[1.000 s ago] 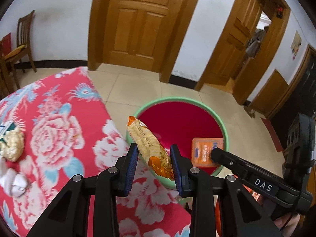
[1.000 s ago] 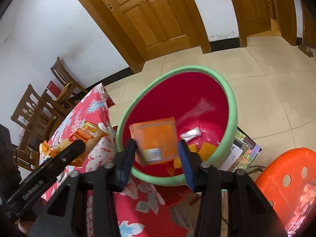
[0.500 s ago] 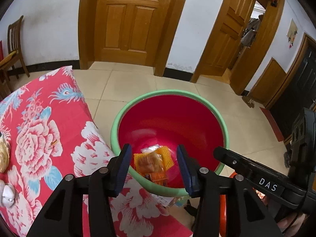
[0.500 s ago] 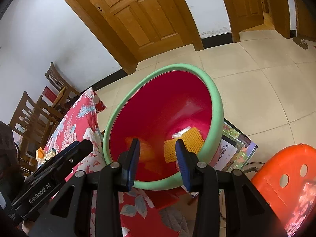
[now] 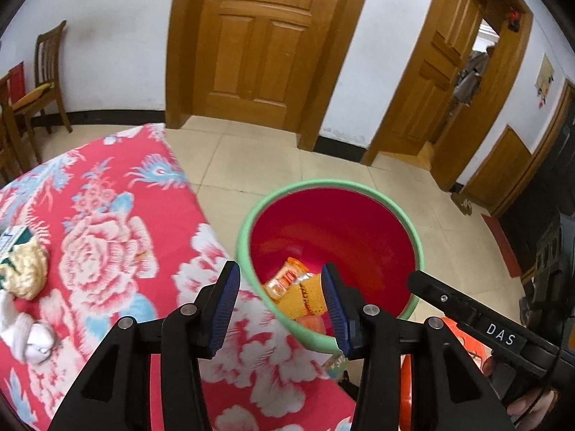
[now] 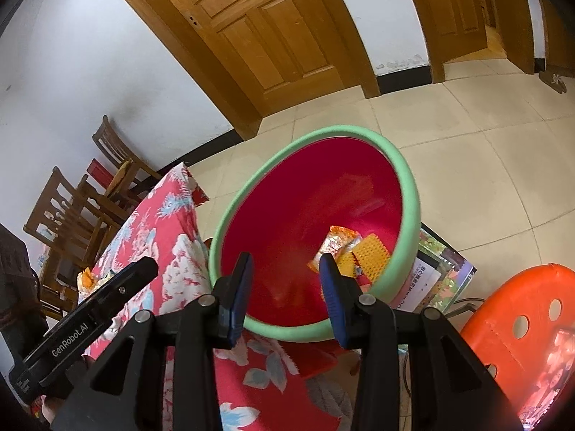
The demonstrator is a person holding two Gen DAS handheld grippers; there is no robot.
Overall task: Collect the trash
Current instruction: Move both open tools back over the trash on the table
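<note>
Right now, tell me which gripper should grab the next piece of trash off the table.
Left. The left gripper hangs empty over the tablecloth, nearer the crumpled wrapper and white wad; the right gripper faces the basin.

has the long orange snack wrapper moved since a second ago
Yes. The snack wrapper left the left tool and dropped down inside the red basin.

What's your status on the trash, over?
Left gripper and right gripper open, empty, above the bin. Wrappers in the bin. More trash on the table. Nothing in the way.
</note>
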